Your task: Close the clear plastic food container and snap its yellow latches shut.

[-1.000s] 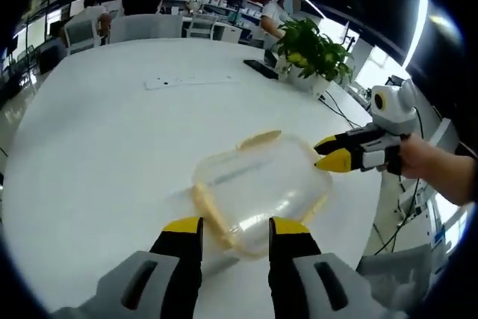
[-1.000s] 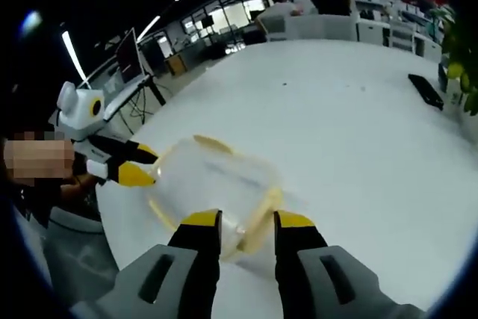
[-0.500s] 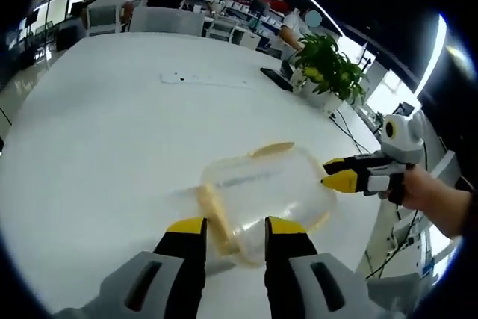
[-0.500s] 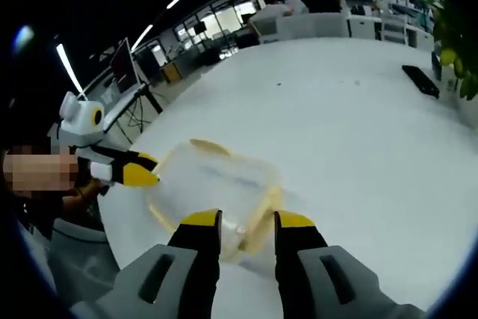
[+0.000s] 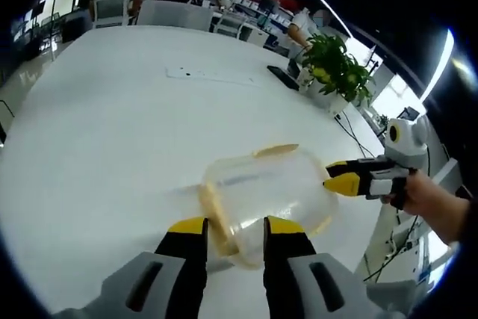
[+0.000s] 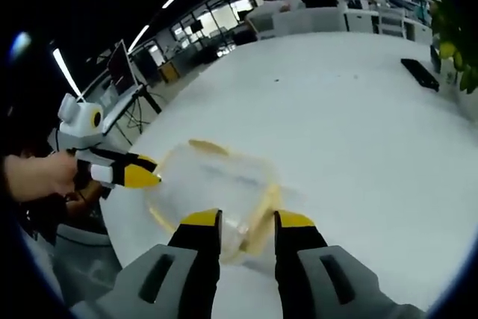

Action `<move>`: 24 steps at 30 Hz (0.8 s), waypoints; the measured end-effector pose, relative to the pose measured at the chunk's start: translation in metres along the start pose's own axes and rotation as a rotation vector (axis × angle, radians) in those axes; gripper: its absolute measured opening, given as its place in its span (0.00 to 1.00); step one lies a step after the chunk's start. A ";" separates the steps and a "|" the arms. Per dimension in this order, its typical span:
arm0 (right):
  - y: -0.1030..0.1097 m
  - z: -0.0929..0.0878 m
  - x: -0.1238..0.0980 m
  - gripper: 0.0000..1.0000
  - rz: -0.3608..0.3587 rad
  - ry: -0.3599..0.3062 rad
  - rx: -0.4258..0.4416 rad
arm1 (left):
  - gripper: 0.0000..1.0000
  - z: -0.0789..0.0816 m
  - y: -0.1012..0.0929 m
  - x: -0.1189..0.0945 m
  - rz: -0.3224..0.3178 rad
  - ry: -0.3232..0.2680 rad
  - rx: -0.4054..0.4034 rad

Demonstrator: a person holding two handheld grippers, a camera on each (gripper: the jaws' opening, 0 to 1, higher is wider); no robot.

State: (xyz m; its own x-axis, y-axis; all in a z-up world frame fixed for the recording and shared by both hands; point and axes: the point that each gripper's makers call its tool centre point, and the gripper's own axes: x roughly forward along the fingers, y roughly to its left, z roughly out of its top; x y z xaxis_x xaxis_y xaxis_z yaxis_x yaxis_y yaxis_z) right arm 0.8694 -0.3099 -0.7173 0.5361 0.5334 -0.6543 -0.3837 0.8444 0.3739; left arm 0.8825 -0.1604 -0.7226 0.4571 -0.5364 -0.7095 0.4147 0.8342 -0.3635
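Little has shifted: the clear container [image 5: 265, 192] stays mid-frame on the white desk [image 5: 112, 132], left gripper [image 5: 231, 227] and right gripper [image 6: 247, 220] jaws parted, holding nothing.

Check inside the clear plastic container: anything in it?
The clear plastic food container on the white round table looks empty; its near edge is covered by the left claw.

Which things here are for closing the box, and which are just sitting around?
For the job:
clear plastic container
yellow latches
left gripper
right gripper

Just lying about:
potted plant
black flat thing near the plant
white strip farther along the table
chairs at the table's far end
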 end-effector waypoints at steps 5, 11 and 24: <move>0.000 -0.001 0.000 0.24 0.006 0.013 0.034 | 0.21 0.000 -0.001 0.000 -0.004 0.006 0.003; 0.001 -0.002 -0.001 0.23 0.012 0.023 0.050 | 0.20 -0.001 -0.001 0.000 -0.011 0.012 -0.002; 0.005 -0.006 -0.002 0.19 0.030 0.040 0.173 | 0.17 0.000 -0.007 0.001 -0.020 0.031 -0.012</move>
State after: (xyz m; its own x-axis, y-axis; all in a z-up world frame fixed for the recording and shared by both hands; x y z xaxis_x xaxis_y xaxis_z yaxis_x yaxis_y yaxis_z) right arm 0.8622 -0.3073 -0.7177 0.4949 0.5586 -0.6655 -0.2622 0.8263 0.4985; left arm 0.8797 -0.1662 -0.7208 0.4244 -0.5491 -0.7200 0.4140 0.8248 -0.3850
